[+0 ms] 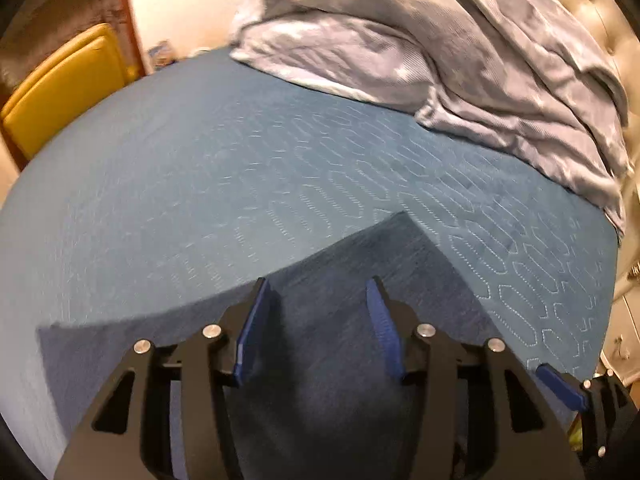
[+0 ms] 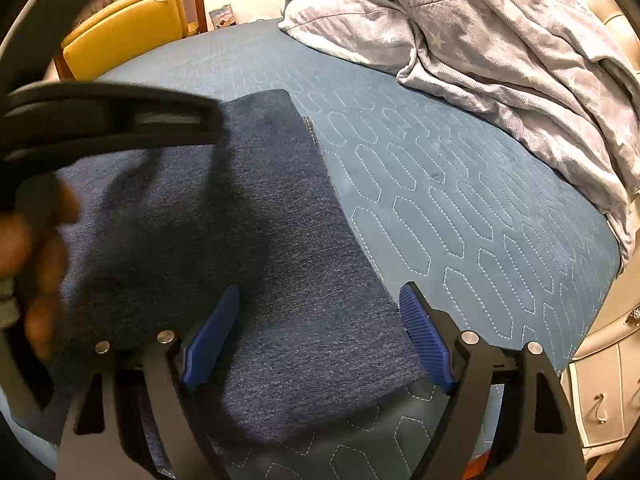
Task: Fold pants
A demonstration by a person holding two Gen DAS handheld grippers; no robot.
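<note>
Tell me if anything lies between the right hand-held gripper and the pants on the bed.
Nothing visible does. The right hand-held gripper hangs open directly over the dark blue pants, which lie flat on the quilted bed cover. The left hand-held gripper is off to its left side, and the crumpled duvet is far back.

Your two wrist cameras sit close above the bed [image 1: 200, 168], angled steeply down along their fingers toward the headboard end, sharing pants [image 2: 248, 216], rumpled duvet [image 1: 440, 40] and yellow chair [image 2: 128, 36].
</note>
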